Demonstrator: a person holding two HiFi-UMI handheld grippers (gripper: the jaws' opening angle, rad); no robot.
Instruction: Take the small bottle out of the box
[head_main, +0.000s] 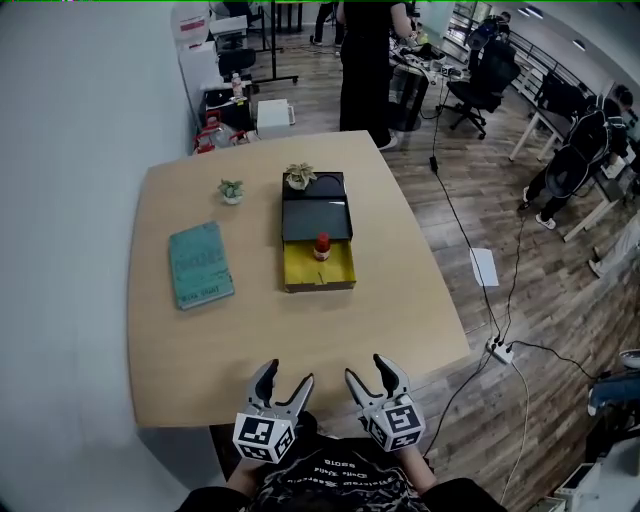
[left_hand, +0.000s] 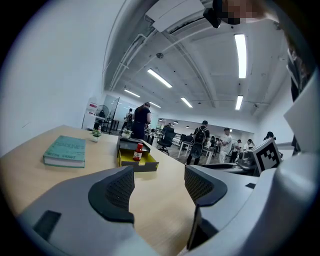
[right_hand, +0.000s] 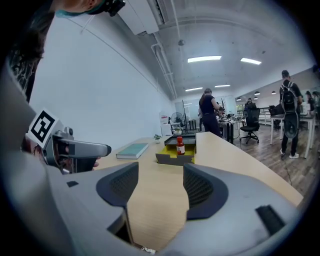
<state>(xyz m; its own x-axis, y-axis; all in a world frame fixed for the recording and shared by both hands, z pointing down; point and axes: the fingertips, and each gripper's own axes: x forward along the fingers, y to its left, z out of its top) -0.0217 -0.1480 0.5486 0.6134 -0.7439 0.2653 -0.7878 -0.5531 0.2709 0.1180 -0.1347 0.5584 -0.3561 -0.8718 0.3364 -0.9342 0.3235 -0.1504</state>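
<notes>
One table (head_main: 400, 300), pale wood, seen from above; things on it noted left to right.

One teal book (head_main: 200, 265) lying flat at the left; closed.

Two small potted plants; the first plant (head_main: 231, 190) stands on the tabletop beyond the book; the second plant (head_main: 299, 176) sits on the far black end of the box.

One box (head_main: 340, 278) at mid-table; far half black and covered, near half open and lined yellow.

One small bottle (head_main: 322, 245), red cap, upright inside the yellow open half, close to the edge of the black half; nothing touches it.

Two grippers, both low at the near table edge, well apart from the box; each carries one marker cube.

Left gripper (head_main: 287, 378): jaws spread wide; only bare tabletop between them; holds nothing.

Right gripper (head_main: 368, 372): jaws likewise wide apart; empty; its own view looks along the table to the box and bottle straight ahead.

Floor to the right of the table: one white sheet (head_main: 484, 267); one power strip (head_main: 500, 351) with cables running to it.

One person in black (head_main: 365, 60) stands beyond the far table edge; several more at desks further back.
</notes>
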